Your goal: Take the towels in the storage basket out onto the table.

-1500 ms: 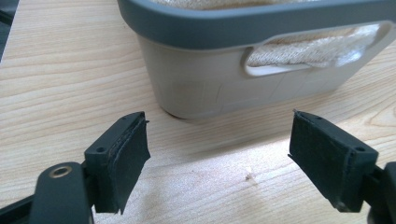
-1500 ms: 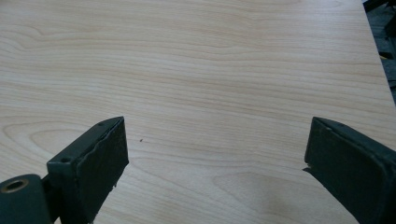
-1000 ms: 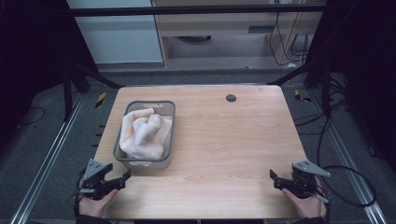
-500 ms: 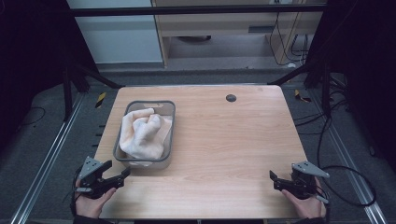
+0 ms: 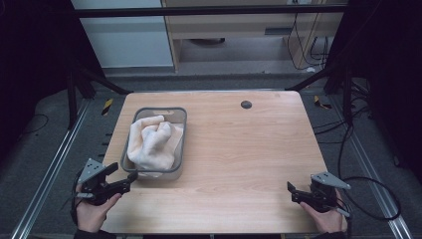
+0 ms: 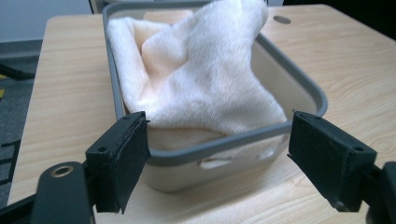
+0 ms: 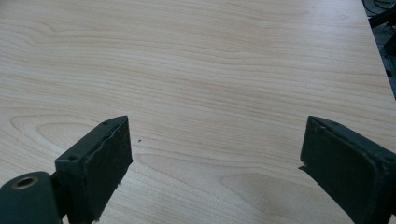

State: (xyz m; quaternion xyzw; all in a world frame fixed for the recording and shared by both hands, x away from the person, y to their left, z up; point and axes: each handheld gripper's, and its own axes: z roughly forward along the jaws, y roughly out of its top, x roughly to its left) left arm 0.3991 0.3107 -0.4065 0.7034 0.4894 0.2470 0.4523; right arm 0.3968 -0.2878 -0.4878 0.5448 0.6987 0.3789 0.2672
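Directly ahead of the left gripper (image 6: pixel 219 158), jaws spread wide: grey-rimmed bin (image 6: pixel 243 140), near end between the jaw tips, holding a cream towel (image 6: pixel 205 79) heaped above the rim. Right gripper (image 7: pixel 215 163): wide, empty, over bare table (image 7: pixel 210 70). Advice: lift over the rim, close on a raised fold, avoid pinching plastic.

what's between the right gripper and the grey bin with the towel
Nothing: in the high view, only bare wooden table stretches from the right gripper to the grey bin holding the cream towel. The right gripper view shows bare wood ahead too.
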